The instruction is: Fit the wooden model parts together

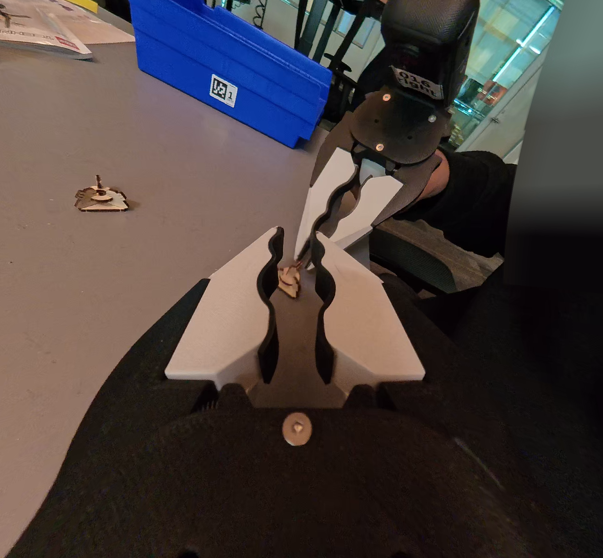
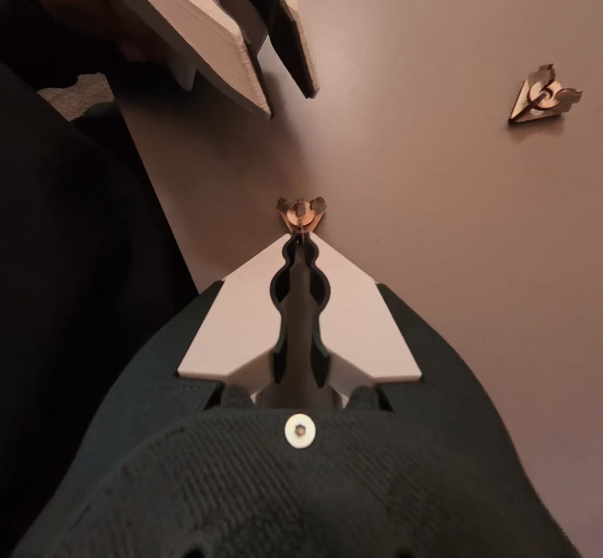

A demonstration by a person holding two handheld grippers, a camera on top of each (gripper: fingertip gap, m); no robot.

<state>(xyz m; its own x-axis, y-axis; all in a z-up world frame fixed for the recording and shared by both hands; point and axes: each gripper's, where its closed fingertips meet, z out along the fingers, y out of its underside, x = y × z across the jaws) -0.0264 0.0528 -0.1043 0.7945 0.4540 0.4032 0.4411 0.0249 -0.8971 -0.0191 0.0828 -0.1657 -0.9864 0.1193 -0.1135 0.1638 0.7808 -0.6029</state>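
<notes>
A small flat wooden cut-out piece (image 2: 301, 214) with a thin upright peg sits at the grey table (image 1: 163, 167) near its front edge. My right gripper (image 2: 301, 238) is shut, its tips pinching that thin peg. In the left wrist view it comes down from the upper right (image 1: 304, 262) onto the piece (image 1: 288, 281). My left gripper (image 1: 300, 236) is open and empty. It hovers over the piece, which shows through the gap between its fingers. The right wrist view shows it (image 2: 290, 105) well apart from the piece.
A second wooden piece with a peg (image 1: 101, 198) lies farther out on the table; it also shows in the right wrist view (image 2: 545, 99). A blue bin (image 1: 228, 63) stands at the back, printed booklets (image 1: 39, 27) at the far left. A chair (image 1: 424, 258) sits beyond the table edge. The grippers' ends are close to 7 centimeters from one another.
</notes>
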